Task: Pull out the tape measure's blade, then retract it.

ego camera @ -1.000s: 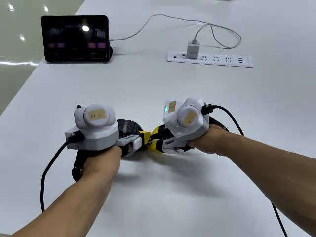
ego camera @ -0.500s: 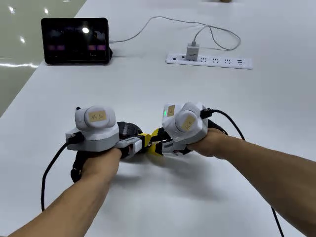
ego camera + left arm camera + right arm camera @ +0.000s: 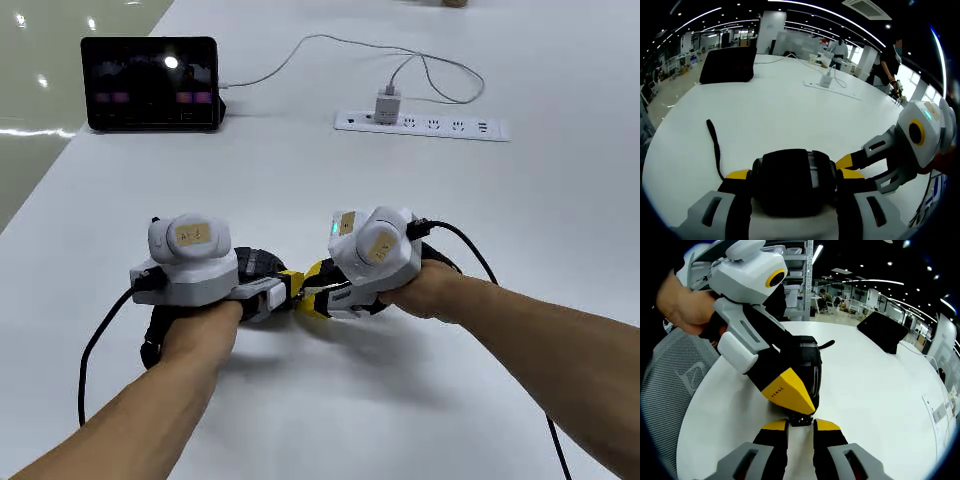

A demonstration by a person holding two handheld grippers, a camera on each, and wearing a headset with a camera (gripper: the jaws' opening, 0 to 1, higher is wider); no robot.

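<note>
A black tape measure (image 3: pixel 256 266) lies on the white table (image 3: pixel 300 180), held between the yellow-tipped fingers of my left gripper (image 3: pixel 288 286). In the left gripper view its round black body (image 3: pixel 792 182) sits tight between the jaws, and its wrist strap (image 3: pixel 715 145) trails on the table. My right gripper (image 3: pixel 313 287) meets it from the right, tip to tip. In the right gripper view that gripper (image 3: pixel 800 426) is shut on the small black blade hook (image 3: pixel 800 420) at the case's (image 3: pixel 807 365) mouth. No length of blade shows between them.
A dark tablet (image 3: pixel 152 82) stands at the far left. A white power strip (image 3: pixel 420 124) with a charger and looping cable lies at the far middle. Gripper cables trail off both wrists. A mesh chair (image 3: pixel 670 390) stands beside the table edge.
The head view has shifted slightly. Both grippers stay together at the tape measure, with no blade drawn out.
</note>
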